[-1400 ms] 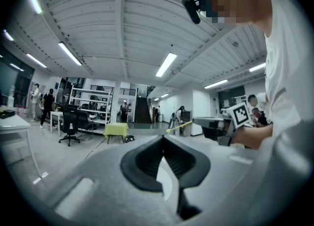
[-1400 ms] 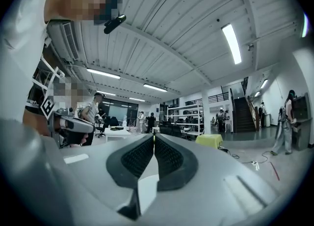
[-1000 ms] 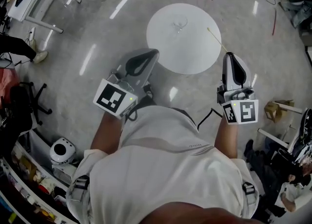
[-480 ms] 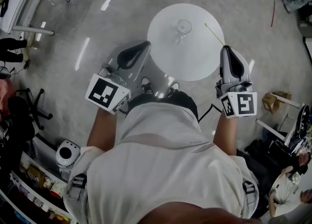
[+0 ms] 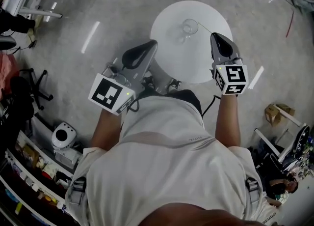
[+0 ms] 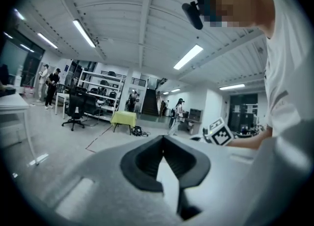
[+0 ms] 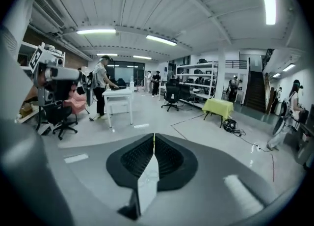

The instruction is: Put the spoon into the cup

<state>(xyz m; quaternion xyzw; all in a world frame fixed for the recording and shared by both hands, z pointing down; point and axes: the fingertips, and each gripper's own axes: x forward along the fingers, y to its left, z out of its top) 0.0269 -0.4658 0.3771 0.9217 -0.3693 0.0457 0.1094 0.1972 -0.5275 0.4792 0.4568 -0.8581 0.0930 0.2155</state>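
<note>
Right gripper [image 5: 216, 36] has its jaws together, clamped on the near end of the spoon [image 5: 204, 26], a thin pale stick. Its long axis runs ahead-left from the tips, and the free end points at the cup [image 5: 188, 26], just beside its right rim. The cup stands upright on the round table [image 5: 196, 65]. Left gripper [image 5: 153, 43] is closed and empty, off the table's left edge, farther from the cup.
</note>
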